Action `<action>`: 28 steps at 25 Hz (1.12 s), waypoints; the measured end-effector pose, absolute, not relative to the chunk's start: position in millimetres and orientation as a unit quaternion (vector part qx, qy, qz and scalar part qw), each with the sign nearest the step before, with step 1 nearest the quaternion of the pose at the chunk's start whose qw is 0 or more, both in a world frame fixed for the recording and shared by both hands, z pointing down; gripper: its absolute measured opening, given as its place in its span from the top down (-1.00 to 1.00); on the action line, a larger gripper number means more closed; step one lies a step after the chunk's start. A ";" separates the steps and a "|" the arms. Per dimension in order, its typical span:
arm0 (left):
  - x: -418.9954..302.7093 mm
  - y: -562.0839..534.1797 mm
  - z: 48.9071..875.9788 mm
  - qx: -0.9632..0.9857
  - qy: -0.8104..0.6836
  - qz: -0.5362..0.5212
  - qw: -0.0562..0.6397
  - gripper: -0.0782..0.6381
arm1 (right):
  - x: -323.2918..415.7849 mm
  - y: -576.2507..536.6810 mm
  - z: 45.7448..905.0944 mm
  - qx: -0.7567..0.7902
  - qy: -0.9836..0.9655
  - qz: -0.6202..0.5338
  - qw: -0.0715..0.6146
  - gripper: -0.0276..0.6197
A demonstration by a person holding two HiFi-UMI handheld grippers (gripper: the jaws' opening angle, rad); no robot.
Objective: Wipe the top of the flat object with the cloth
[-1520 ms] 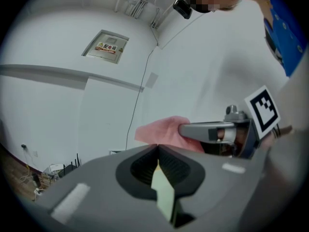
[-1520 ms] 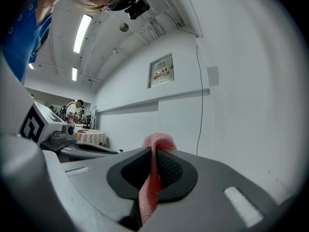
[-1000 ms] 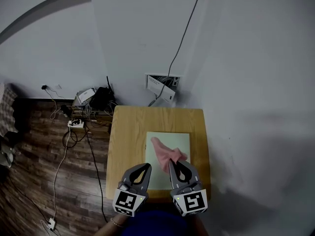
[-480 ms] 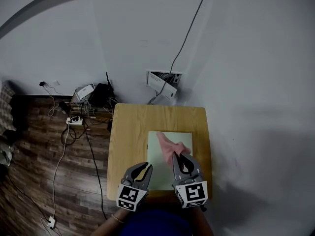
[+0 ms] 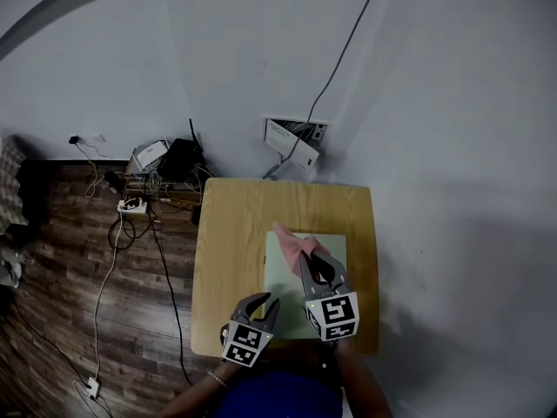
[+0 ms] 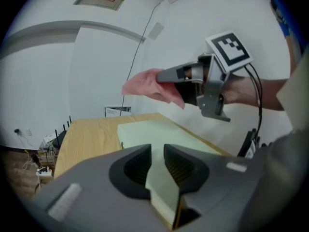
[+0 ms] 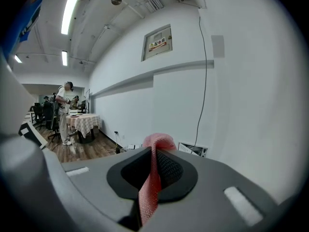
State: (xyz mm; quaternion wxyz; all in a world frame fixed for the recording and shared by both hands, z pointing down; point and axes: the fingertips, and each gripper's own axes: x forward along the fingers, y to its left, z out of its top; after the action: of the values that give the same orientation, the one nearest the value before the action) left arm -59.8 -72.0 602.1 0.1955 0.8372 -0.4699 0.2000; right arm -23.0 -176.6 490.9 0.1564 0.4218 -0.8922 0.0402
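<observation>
Pale green flat board (image 5: pixel 283 277) lies on the square wooden surface (image 5: pixel 226 251), toward its 3 o'clock side, with its near edge close to the surface's near edge. Off at 9 o'clock of the surface, a tangle of dark cables (image 5: pixel 130 220) lies on the wood-plank floor (image 5: pixel 61 286).

My left gripper (image 5: pixel 268 303) sits at 7 o'clock of the board, by its near left corner. Its jaws have just been opening and stand partly apart. That corner of the board shows in the gap, and neither pad presses on it.

My right gripper (image 5: pixel 312 258) is over the middle of the board, at 1 o'clock of the left one. Its jaws are closed on the pink cloth (image 5: pixel 291 240), which runs as a thin strip between the pads. Past the tips the cloth bunches out toward 11 o'clock, over the far half of the board. From my left gripper's view, the cloth is held clear above the board, not touching it.
</observation>
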 end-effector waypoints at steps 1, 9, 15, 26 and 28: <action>-58.1 -70.8 611.8 0.836 -0.466 0.210 0.202 0.55 | -25.9 -182.1 499.0 0.419 -0.892 0.044 0.163 0.86; -51.8 -66.3 661.4 0.824 -0.448 0.264 0.225 0.55 | -45.3 -214.3 561.7 0.395 -0.888 0.067 0.227 0.86; -54.6 -62.8 666.5 0.822 -0.454 0.274 0.207 0.61 | -60.6 -219.0 585.4 0.373 -0.888 0.052 0.263 0.86; -52.6 -64.5 668.8 0.827 -0.452 0.272 0.197 0.61 | -89.2 -219.5 646.6 0.328 -0.879 0.050 0.344 0.86; -52.3 -64.1 668.9 0.826 -0.452 0.278 0.188 0.61 | -91.3 -220.5 653.8 0.330 -0.876 0.055 0.349 0.86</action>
State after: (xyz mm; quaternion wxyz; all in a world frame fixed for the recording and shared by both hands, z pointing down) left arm -52.3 -64.1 668.9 0.1882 0.8264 -0.4523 0.2776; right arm -91.3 -220.5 653.8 0.3488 0.3299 -0.8755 0.0547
